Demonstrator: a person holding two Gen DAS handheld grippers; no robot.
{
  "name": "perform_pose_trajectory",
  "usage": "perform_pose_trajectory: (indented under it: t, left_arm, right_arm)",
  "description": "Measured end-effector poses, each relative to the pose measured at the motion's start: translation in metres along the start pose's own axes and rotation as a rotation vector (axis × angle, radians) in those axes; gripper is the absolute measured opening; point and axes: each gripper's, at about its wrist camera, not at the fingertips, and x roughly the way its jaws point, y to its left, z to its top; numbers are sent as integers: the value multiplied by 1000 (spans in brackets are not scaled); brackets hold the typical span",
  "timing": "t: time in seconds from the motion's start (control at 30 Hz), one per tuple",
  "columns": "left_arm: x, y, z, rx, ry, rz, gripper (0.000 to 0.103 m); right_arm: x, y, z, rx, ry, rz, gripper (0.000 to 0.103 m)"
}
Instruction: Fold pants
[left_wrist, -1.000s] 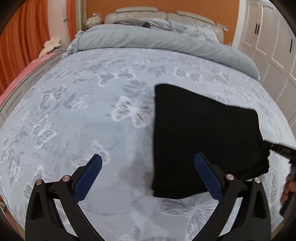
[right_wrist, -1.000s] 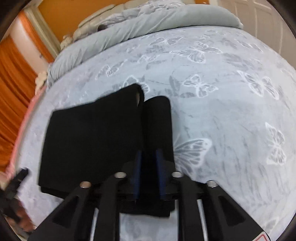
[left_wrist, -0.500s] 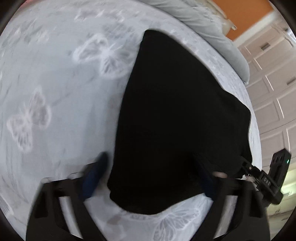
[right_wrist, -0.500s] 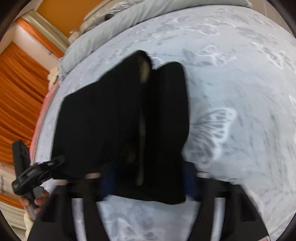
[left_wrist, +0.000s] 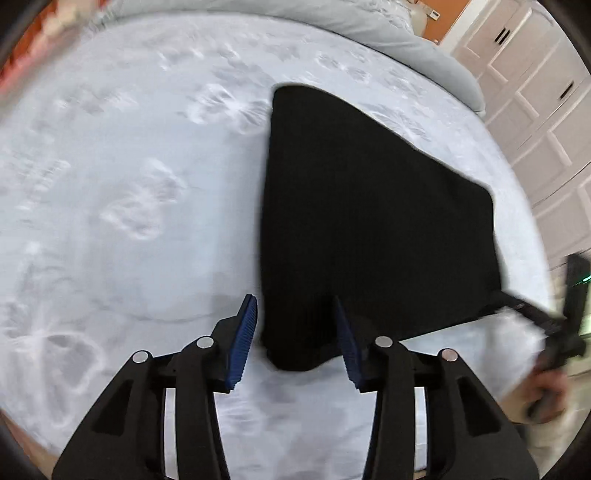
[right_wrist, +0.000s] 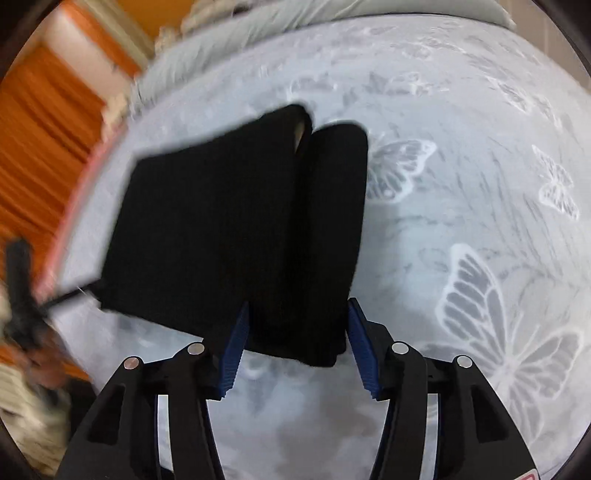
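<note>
My right tongs (right_wrist: 297, 343), clamped a second ago, now gape around the near corner of the ribbed black pants (left_wrist: 369, 206); left tongs (left_wrist: 295, 341) likewise straddle the corner at 6 o'clock on the butterfly-print bed (left_wrist: 129, 166).

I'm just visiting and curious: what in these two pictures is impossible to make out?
- Left wrist view: the right gripper and the hand holding it are smeared by motion blur at the frame's edge; open or shut is unreadable.
- Right wrist view: the left gripper is a dark blur at the edge.
- Both views: the black pants show no seams or layers; their underside is hidden.
- Left wrist view: the bedspread print is blurred.
</note>
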Motion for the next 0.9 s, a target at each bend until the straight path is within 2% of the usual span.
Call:
perform_pose_trajectory:
  t: [0.03, 0.07, 0.1, 0.13, 0.17, 0.23, 0.37, 0.47, 0.53, 0.57, 0.6, 0.77, 0.9]
  left_arm:
    - [-10, -1, -1, 19, -40, 14, 49]
    - [-25, -4, -1, 43, -111, 48, 57]
    - [-39, -7, -1, 56, -186, 96, 80]
    - [-52, -12, -1, 68, -280, 169, 93]
    - [-60, -20, 0, 89, -341, 229, 94]
    - [-61, -38, 1, 151, -381, 304, 94]
    - [-37, -62, 7, 184, -317, 275, 94]
    - [-23, -67, 2, 180, -281, 279, 94]
    - [-17, -64, 5, 172, -267, 279, 94]
    - [-16, -63, 4, 166, -262, 277, 94]
    - [-15, -62, 6, 160, -260, 273, 94]
    - [-11, -64, 11, 143, -264, 277, 94]
    - [-7, -67, 12, 142, -257, 284, 94]
  right_arm:
    - [-13, 4, 1, -20, -61, -43, 53]
    - [-22, 9, 2, -40, -110, -74, 59]
    - [-30, 15, 4, -62, -153, -89, 69]
    - [-33, 19, 8, -70, -171, -75, 70]
    - [-31, 22, 13, -69, -177, -66, 70]
    - [-17, 33, 26, -84, -172, -56, 70]
    - [20, 47, 51, -124, -136, -124, 70]
    - [51, 42, 64, -107, -87, -171, 71]
    - [62, 43, 65, -119, -84, -181, 67]
    - [63, 45, 65, -138, -96, -159, 50]
    - [63, 47, 66, -140, -91, -131, 27]
    - [41, 60, 65, -142, -133, -91, 23]
    - [3, 66, 68, -138, -217, -53, 23]
